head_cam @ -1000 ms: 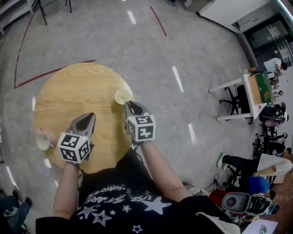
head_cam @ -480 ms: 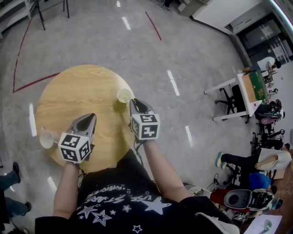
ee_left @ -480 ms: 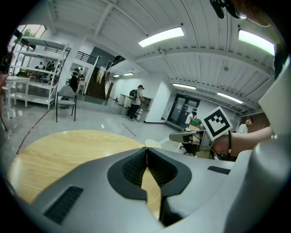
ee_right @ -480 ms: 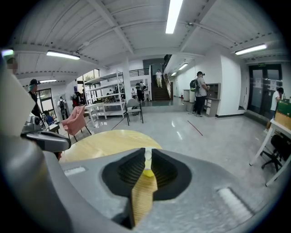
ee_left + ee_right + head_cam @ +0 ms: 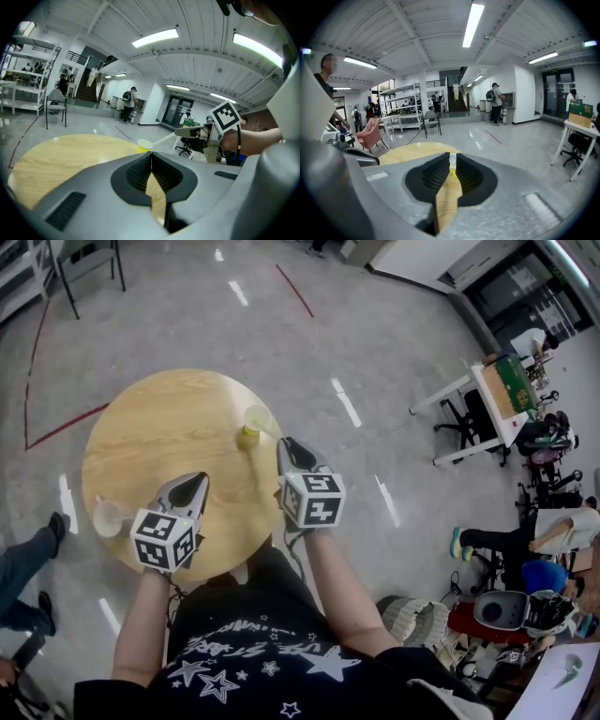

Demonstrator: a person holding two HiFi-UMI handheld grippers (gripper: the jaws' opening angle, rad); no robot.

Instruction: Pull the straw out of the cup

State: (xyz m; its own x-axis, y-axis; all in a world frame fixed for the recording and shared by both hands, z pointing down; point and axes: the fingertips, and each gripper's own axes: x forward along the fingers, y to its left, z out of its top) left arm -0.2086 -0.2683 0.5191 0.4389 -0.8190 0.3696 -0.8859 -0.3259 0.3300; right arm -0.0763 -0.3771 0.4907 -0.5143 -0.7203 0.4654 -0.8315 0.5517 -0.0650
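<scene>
Thin white straw (image 5: 164,138) — in the left gripper view it slants from the rim of the translucent plastic cup (image 5: 144,145) of yellow drink up to the right gripper (image 5: 182,133), whose tips pinch its upper end. The left gripper (image 5: 151,153) has its jaws pressed together on nothing, above the round wooden table (image 5: 61,154). In the right gripper view the jaws close on a slim white piece at their tips. In the head view the cup stands near the table's far right edge, just beyond the right gripper — a second clear cup (image 5: 108,517) sits at the left edge.
</scene>
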